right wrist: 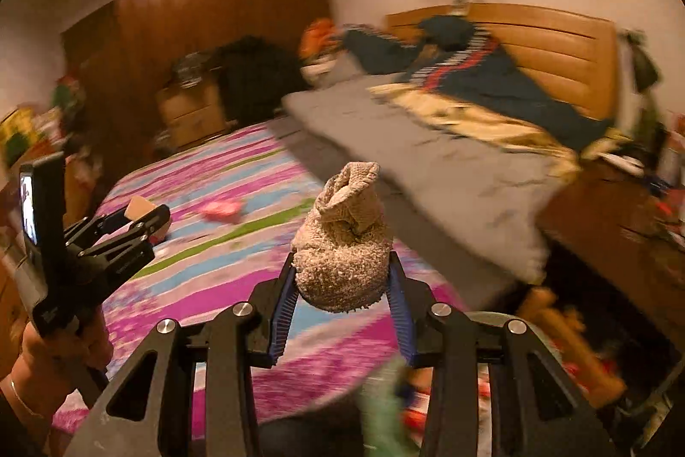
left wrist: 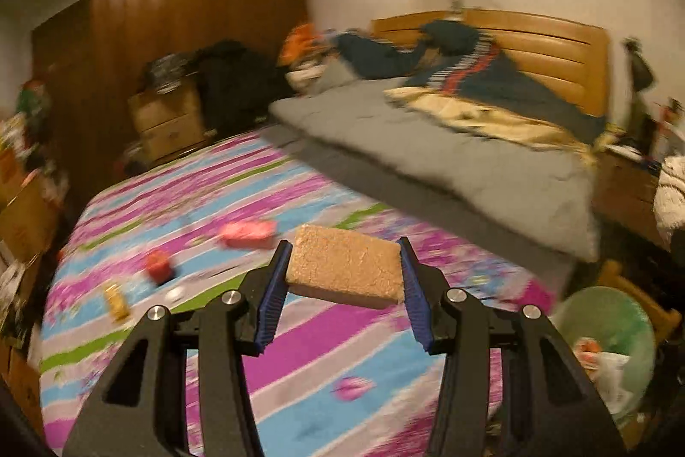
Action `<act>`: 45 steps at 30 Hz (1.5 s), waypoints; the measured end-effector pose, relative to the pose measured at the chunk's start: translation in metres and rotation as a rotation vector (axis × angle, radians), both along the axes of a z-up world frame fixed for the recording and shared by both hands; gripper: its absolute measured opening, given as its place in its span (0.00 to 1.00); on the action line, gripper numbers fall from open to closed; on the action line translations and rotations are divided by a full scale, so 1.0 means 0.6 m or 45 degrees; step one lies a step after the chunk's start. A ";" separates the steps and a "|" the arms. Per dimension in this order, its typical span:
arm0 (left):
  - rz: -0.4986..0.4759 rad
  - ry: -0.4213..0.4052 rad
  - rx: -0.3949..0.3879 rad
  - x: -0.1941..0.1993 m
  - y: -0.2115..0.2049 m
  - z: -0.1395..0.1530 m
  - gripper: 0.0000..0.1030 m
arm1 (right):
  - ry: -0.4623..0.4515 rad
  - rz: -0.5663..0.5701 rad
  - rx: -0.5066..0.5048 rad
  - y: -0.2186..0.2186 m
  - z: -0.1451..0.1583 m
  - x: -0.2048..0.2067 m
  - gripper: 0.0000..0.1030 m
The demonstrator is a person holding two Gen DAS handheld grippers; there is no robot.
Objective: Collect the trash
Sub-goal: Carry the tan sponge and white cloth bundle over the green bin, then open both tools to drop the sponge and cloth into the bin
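Note:
My left gripper (left wrist: 342,264) is shut on a tan, sponge-like rectangular block (left wrist: 344,268), held in the air over the striped bedspread (left wrist: 325,337). My right gripper (right wrist: 342,277) is shut on a beige, fuzzy knitted sock or pouch (right wrist: 342,243) that stands up between the blue pads. In the right wrist view the left gripper (right wrist: 137,219) shows at the left, held by a hand (right wrist: 51,354), with the tan block (right wrist: 141,206) in it. On the bedspread lie a pink wrapper (left wrist: 248,234), a small red item (left wrist: 158,264) and a yellow wrapper (left wrist: 115,300).
A green bin (left wrist: 608,333) lined with a bag and holding litter stands at the lower right beside the bed; its rim (right wrist: 492,318) sits just under the right gripper. A grey quilt (left wrist: 449,157), dark clothes, a wooden headboard (left wrist: 548,54), nightstands and a wardrobe (left wrist: 192,7) surround the bed.

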State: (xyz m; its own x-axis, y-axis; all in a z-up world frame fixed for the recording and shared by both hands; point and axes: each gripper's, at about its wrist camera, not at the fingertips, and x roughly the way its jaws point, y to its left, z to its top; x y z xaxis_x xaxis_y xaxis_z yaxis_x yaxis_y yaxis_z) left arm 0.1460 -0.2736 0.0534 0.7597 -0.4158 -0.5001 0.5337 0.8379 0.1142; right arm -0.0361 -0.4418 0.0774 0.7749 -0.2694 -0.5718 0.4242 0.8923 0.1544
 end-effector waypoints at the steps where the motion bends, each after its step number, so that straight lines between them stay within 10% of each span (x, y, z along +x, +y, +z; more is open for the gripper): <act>1: -0.039 -0.002 0.004 -0.008 -0.021 0.001 0.46 | 0.002 -0.032 0.000 -0.017 0.001 -0.016 0.40; 19: -0.729 0.118 0.193 -0.166 -0.333 -0.082 0.47 | 0.176 -0.430 0.028 -0.193 -0.079 -0.205 0.40; 45: -0.828 0.342 0.212 -0.170 -0.344 -0.155 0.47 | 0.273 -0.390 0.165 -0.169 -0.184 -0.220 0.40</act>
